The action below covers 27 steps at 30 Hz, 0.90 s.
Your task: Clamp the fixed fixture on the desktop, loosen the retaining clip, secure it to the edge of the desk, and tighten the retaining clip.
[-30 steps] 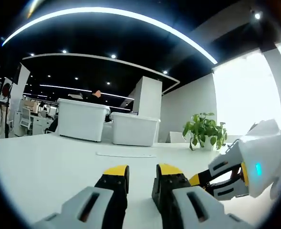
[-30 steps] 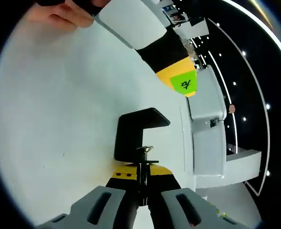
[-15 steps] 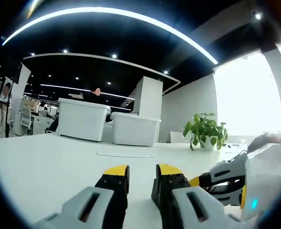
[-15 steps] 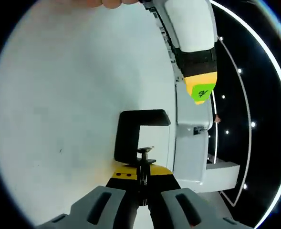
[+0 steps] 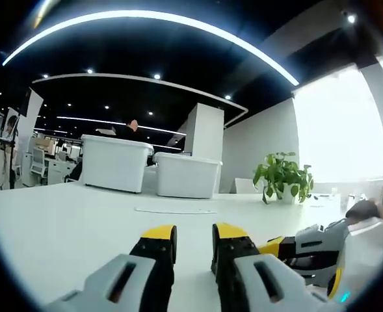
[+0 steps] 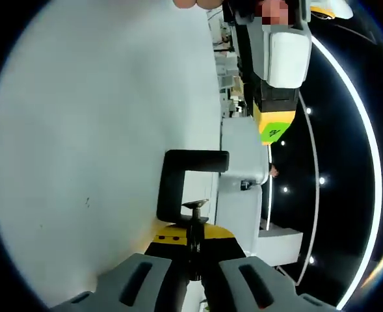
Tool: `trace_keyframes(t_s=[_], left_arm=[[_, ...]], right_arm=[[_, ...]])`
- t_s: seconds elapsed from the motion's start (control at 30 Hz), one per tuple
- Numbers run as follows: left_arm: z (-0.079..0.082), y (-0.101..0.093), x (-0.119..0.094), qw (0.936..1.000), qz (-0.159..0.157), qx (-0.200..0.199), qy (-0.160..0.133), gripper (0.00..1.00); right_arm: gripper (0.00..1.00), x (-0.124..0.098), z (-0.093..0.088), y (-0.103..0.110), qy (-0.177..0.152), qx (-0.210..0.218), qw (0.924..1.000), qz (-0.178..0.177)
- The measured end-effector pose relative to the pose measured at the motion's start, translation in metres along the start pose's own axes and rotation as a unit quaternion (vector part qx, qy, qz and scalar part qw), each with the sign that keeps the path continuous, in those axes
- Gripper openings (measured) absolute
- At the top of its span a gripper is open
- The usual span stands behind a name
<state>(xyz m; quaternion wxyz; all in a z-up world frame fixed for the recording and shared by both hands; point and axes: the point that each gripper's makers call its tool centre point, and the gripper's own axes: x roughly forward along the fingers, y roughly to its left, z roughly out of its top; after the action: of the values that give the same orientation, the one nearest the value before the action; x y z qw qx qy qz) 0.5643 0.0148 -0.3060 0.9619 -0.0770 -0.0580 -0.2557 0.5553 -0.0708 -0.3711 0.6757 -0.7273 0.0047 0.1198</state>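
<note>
A black C-shaped clamp fixture (image 6: 186, 179) stands out over the white desktop (image 6: 80, 143), its screw (image 6: 192, 221) pointing back at me. My right gripper (image 6: 191, 239) is shut on that screw, yellow pads either side of it. This view is rolled, so the desk lies to the left. My left gripper (image 6: 277, 84), with a green sticker on its yellow tip, hangs at the top, apart from the clamp. In the left gripper view my left gripper (image 5: 192, 242) rests low over the desktop (image 5: 61, 227), open with nothing between its fingers. The right gripper (image 5: 321, 250) enters at lower right.
Two white bins (image 5: 113, 162) (image 5: 186, 177) stand at the far side of the desk, with a potted plant (image 5: 282, 179) to their right. A thin flat strip (image 5: 175, 210) lies on the desk before the bins. The bins (image 6: 243, 188) also sit behind the clamp.
The right gripper has rolled further with the clamp's screw still held. In the left gripper view the right gripper has sunk toward the lower right. The left gripper stays put.
</note>
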Motion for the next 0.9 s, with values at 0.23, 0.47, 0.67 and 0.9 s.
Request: trace_keyframes(t_s=[0.23,0.47,0.67,0.9], left_arm=[[0.0,0.001,0.0,1.0,0.003,0.003,-0.001,0.22],[0.001,0.003,0.001,1.0,0.008,-0.003,-0.005,0.22],[0.001,0.004,0.001,0.9999,0.01,-0.003,-0.005,0.22],[0.001,0.005,0.001,0.9999,0.012,-0.003,-0.006,0.22]], right_arm=[[0.03,-0.004,0.004,-0.008,-0.015,-0.01,0.999,-0.042],[0.03,-0.007,0.004,-0.011,-0.023,0.015,0.9984,-0.049],[0.03,-0.009,0.003,-0.012,-0.024,0.012,0.9982,-0.053],[0.02,-0.016,0.005,-0.016,-0.031,0.013,0.997,-0.07]])
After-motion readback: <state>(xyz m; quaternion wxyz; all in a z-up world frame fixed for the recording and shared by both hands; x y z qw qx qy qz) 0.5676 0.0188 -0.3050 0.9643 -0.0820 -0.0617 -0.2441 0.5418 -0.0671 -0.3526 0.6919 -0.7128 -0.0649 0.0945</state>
